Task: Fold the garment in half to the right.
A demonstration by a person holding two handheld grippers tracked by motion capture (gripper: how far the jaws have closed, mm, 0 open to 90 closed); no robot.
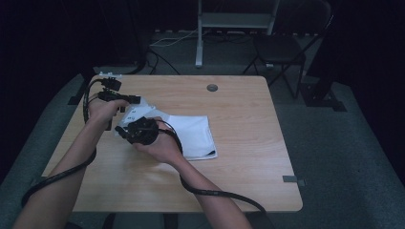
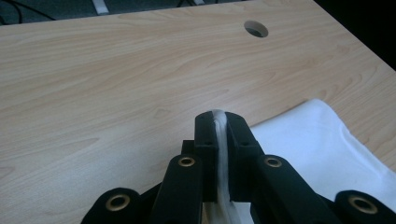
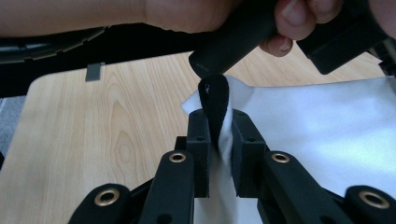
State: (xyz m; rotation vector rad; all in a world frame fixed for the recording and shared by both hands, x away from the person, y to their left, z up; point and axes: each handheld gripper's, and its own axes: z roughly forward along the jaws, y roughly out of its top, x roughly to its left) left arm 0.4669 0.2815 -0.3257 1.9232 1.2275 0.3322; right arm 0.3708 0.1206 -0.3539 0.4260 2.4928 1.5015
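A: High view first. What lies on the pale wood-grain rectangular table (image 1: 239, 171)?
B: A flat white folded cloth garment with a thin black edge (image 1: 196, 136), soft and smooth, near the table's middle. Its long axis runs from the grippers at its left end out toward the right. The left gripper (image 1: 125, 100) sits at the cloth's far-left corner, the right gripper (image 1: 125, 132) just beside it at the near-left corner. From here I cannot tell how the jaws stand.

A: Left gripper view?
B: The two matte black jaws with brass rivets are pressed together on a thin ridge of the white cloth (image 2: 219, 140), which stands upright between them. The rest of the cloth spreads flat to the right of the jaws. Ahead of the jaws is bare wood and a round cable hole (image 2: 256, 29).

A: Right gripper view?
B: The jaws are clamped on a white fold with a black fabric loop (image 3: 215, 105) rising above their tips. Cloth (image 3: 322, 130) spreads right of the jaws. Just beyond them, fingers (image 3: 294, 18) grip the other gripper's black handle (image 3: 233, 42).
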